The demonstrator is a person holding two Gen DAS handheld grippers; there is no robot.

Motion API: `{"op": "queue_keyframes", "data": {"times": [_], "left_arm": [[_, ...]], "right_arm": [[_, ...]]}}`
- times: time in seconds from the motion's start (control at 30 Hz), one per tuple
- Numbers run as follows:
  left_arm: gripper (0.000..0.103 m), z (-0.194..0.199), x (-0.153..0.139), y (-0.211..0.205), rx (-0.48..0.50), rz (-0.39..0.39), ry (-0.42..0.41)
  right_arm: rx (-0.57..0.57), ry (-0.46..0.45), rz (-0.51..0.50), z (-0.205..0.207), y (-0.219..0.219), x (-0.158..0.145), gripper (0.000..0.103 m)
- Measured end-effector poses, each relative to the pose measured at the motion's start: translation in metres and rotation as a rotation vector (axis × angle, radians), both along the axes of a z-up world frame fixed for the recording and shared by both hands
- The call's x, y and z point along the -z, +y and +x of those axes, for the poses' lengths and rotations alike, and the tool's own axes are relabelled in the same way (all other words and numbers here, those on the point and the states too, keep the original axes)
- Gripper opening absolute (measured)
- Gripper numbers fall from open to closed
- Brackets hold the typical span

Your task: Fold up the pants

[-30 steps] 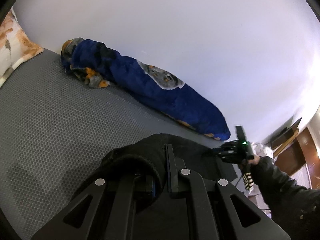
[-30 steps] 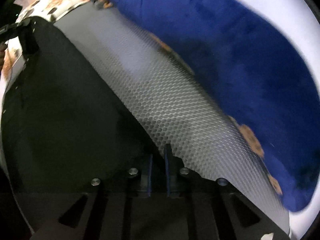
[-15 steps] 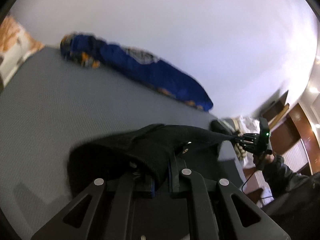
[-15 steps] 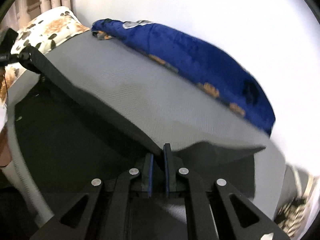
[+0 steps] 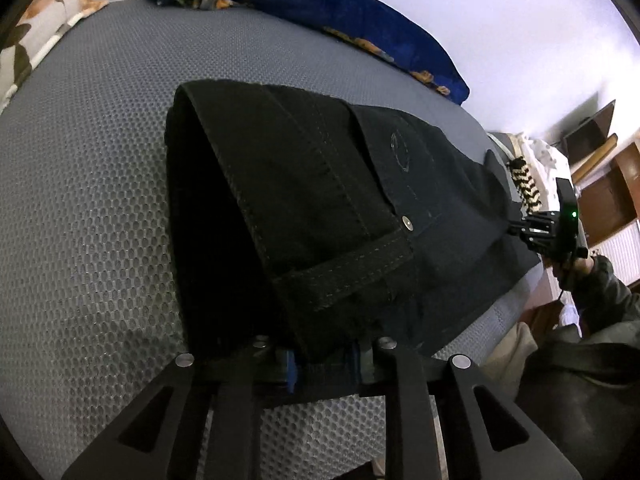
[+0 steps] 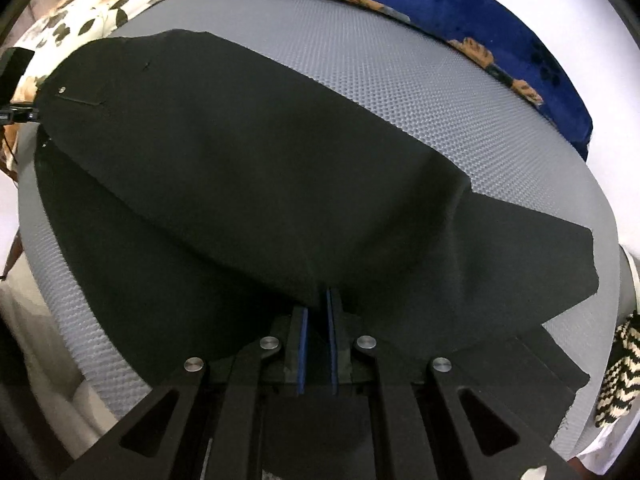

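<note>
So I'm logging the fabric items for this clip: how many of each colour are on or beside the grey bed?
Black: 1, the pants
Blue: 1, the blanket along the wall
Floral cream and orange: 1, the pillow
Black and cream striped: 1, the knit piece at the bed's edge
Total: 4

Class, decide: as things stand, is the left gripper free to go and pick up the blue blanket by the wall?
Probably not. The left gripper is shut on the black pants, so it has no free jaws for the blue blanket.
</note>
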State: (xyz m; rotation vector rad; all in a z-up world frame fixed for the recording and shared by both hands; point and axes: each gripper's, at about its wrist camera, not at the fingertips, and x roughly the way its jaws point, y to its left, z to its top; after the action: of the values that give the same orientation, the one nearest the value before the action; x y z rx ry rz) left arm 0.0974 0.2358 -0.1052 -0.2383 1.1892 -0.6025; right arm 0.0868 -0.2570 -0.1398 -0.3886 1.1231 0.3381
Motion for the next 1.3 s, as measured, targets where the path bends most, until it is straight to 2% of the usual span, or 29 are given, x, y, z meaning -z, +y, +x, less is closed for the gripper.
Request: {"op": "queue_keyframes", "data": {"times": [0.07, 0.13, 0.2, 0.23, 0.3, 0.4, 0.43, 0.53, 0.6, 0.7, 0.87, 0.93, 0.97, 1.07, 1.2, 1.3], "left_arm": [[0.022, -0.003, -0.006, -0.003, 0.003, 0.012, -0.001], [0.033, -0.012, -0.014, -0.006, 0.049, 0.056, -0.027], [0.087, -0.013, -0.014, -0.004, 0.037, 0.183, -0.042], [0.089, -0.017, -0.017, 0.002, 0.016, 0.241, -0.064], [0.083, -0.022, -0.025, 0.013, -0.035, 0.217, -0.058], [0.082, -0.034, -0.041, 0.029, -0.171, 0.116, -0.051], [0.082, -0.04, -0.044, 0.032, -0.222, 0.06, -0.023], [0.071, -0.044, -0.038, 0.032, -0.319, -0.082, 0.072], [0.064, -0.048, -0.023, 0.03, -0.373, -0.19, 0.184], [0.061, -0.047, -0.004, 0.018, -0.445, -0.234, 0.249], [0.061, -0.039, 0.0, 0.016, -0.537, -0.296, 0.247], [0.043, -0.034, 0.001, 0.013, -0.554, -0.273, 0.246], [0.026, -0.03, 0.002, 0.011, -0.554, -0.261, 0.244], [0.019, -0.017, -0.011, 0.003, -0.51, -0.216, 0.217], [0.019, -0.002, -0.034, 0.004, -0.383, -0.115, 0.124], [0.019, 0.006, -0.023, 0.008, -0.328, -0.034, 0.145]], "right_arm": [[0.011, 0.002, 0.007, 0.002, -0.001, -0.002, 0.006], [0.021, 0.006, 0.021, 0.004, -0.002, -0.004, 0.006], [0.03, 0.006, 0.029, 0.004, -0.002, -0.003, 0.006], [0.035, 0.011, 0.033, 0.005, -0.003, -0.002, 0.006], [0.034, 0.01, 0.028, 0.006, -0.002, 0.001, 0.006], [0.042, 0.005, 0.032, 0.005, -0.002, 0.003, 0.007], [0.046, 0.006, 0.039, 0.006, -0.003, 0.003, 0.007], [0.048, 0.006, 0.045, 0.007, -0.004, 0.003, 0.007], [0.046, 0.002, 0.043, 0.004, -0.004, 0.003, 0.007], [0.046, -0.001, 0.045, 0.002, -0.004, 0.003, 0.007], [0.046, -0.016, 0.037, 0.0, -0.003, 0.002, 0.007], [0.054, -0.022, 0.04, -0.002, -0.002, 0.0, 0.007], [0.061, -0.024, 0.046, -0.005, -0.002, -0.001, 0.007], [0.074, -0.04, 0.074, -0.012, -0.005, -0.012, 0.006], [0.068, -0.05, 0.104, -0.033, -0.004, -0.034, 0.006], [0.057, -0.019, 0.12, -0.047, 0.002, -0.033, 0.006]]}}
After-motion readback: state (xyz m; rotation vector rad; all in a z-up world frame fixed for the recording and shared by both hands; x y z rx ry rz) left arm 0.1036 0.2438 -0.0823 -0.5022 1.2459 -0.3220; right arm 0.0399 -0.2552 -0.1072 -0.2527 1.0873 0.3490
